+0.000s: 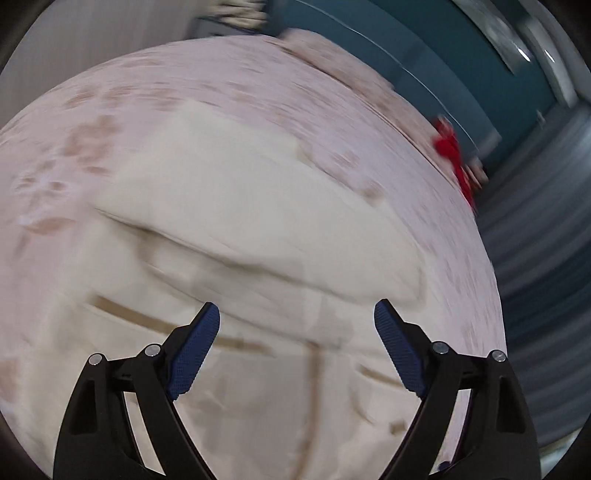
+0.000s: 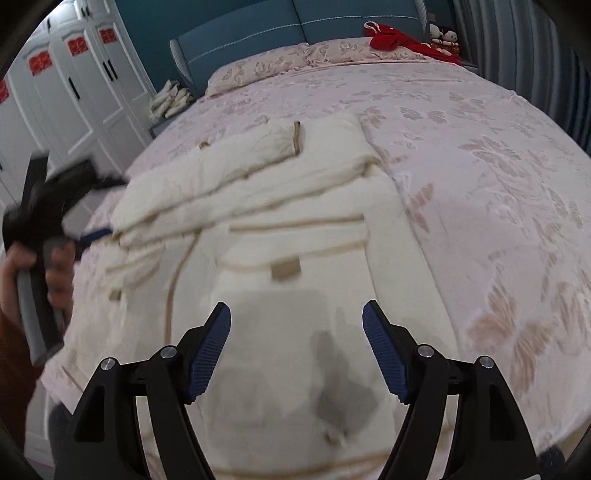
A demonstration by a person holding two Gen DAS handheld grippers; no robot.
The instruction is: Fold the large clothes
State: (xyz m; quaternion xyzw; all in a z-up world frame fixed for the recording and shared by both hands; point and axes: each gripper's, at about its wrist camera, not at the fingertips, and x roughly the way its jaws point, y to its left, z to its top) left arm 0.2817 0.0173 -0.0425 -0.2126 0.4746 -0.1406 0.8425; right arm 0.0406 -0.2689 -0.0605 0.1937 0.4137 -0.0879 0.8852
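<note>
Nearest to me, my right gripper [image 2: 296,314] hangs over the near end of the cream padded garment with tan trim [image 2: 295,229], its blue-padded fingers [image 2: 207,354] spread wide with nothing between them; only their grey shadow falls on the cloth below. In the left wrist view my left gripper [image 1: 297,313] also stands with its fingers [image 1: 194,356] well apart and empty, above the same garment [image 1: 258,206]; that view is smeared by blur, so I cannot read fine folds there. In the right wrist view the left gripper [image 2: 88,206] shows as a dark blur at the garment's left edge, held by a hand [image 2: 40,273] with a rust-brown sleeve below it.

The garment lies on the pink floral bedspread [image 2: 480,166], toward the bed's left side and near the foot. Its far half is folded over in layered bands, a sleeve laid across the top with a tan cuff. Its right edge runs straight, and right of it the bedspread lies broad and bare. On the left the garment reaches close to the bed's edge.

Farther off, two pink floral pillows [image 2: 280,62] rest against the teal upholstered headboard [image 2: 295,26], with a red cloth [image 2: 399,38] and a small plush toy [image 2: 443,37] at the far right corner. White panelled wardrobe doors [image 2: 74,81] stand left of the bed.
</note>
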